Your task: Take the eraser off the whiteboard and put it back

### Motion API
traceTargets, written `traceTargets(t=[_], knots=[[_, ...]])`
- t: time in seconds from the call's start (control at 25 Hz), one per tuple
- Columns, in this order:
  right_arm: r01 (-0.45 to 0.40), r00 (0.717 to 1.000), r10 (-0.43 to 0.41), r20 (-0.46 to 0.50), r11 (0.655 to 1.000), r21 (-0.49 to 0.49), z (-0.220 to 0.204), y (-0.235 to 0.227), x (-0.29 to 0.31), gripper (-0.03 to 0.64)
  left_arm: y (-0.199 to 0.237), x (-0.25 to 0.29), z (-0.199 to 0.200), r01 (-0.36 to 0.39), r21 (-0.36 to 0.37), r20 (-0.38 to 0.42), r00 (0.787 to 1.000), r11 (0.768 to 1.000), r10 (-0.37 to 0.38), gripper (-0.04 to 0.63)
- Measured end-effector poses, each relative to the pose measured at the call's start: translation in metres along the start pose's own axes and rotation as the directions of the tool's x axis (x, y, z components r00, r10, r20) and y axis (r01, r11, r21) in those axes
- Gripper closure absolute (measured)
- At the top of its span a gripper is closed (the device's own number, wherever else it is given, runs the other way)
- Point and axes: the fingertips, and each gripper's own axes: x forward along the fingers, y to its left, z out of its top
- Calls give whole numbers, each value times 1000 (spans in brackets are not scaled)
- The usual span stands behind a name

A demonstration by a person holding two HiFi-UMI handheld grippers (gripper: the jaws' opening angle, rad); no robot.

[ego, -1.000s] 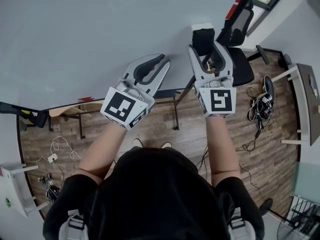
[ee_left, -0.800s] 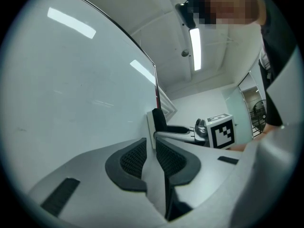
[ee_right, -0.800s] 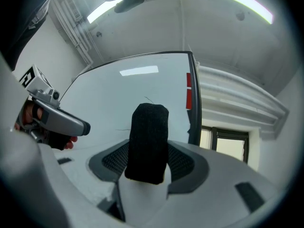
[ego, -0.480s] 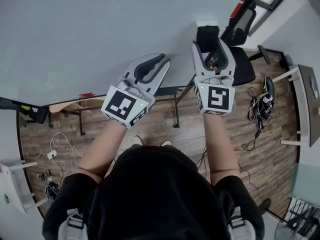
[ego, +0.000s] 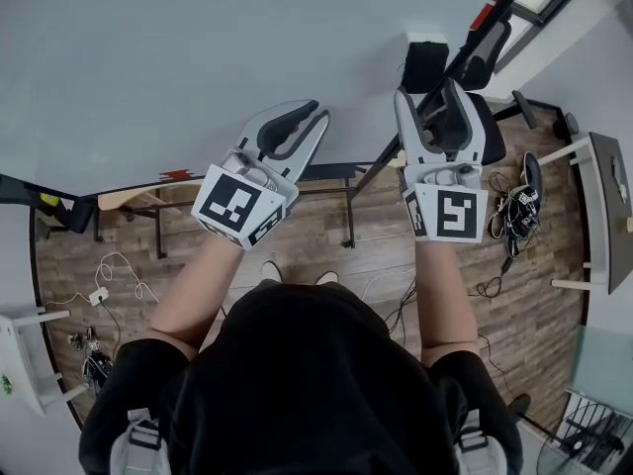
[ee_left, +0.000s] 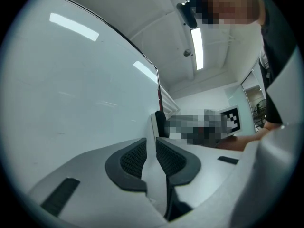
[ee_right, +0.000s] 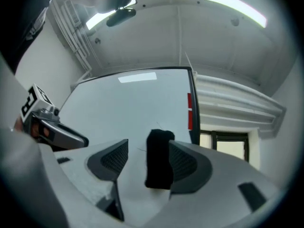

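Observation:
The black eraser [ego: 425, 64] with a white back clings to the whiteboard [ego: 198, 57] near its right frame. My right gripper [ego: 428, 89] points at it with the jaws opening. The eraser sits at the fingertips, and the pads do not press it. In the right gripper view the eraser [ee_right: 159, 158] shows between the jaws of the right gripper [ee_right: 148, 144], close to the right pad and well clear of the left one. My left gripper [ego: 316, 117] hovers before the board further left, shut and empty. In the left gripper view the left gripper [ee_left: 155, 139] has its pads together, with the eraser [ee_left: 160, 123] beyond.
A black office chair [ego: 480, 127] stands behind the board's right edge. The board's stand legs [ego: 348, 216] rest on the wooden floor. Cables [ego: 514, 216] lie on the floor, a desk [ego: 605, 201] is at the far right, and a white table [ego: 25, 364] is at the lower left.
The right gripper's jaws have widened and drawn back off the eraser, which stays on the board. Both grippers have shifted a little.

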Motion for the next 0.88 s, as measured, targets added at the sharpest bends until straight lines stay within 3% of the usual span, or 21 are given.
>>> traceTargets(t=[0.16,0.32,0.88], knots=[[-196,980,194,33,977,86,19,52,-15,360,-1,-26,4,5,-9,4,1000,1000,-5,538],[-295,955,292,43,940,173,24,91,-31,363,0,-52,1,5,-19,7,1000,1000,-5,538],[-414,895,446,-25,850,326,-18,174,-70,390,-4,-124,-40,-24,-63,-51,998,998,21,537]])
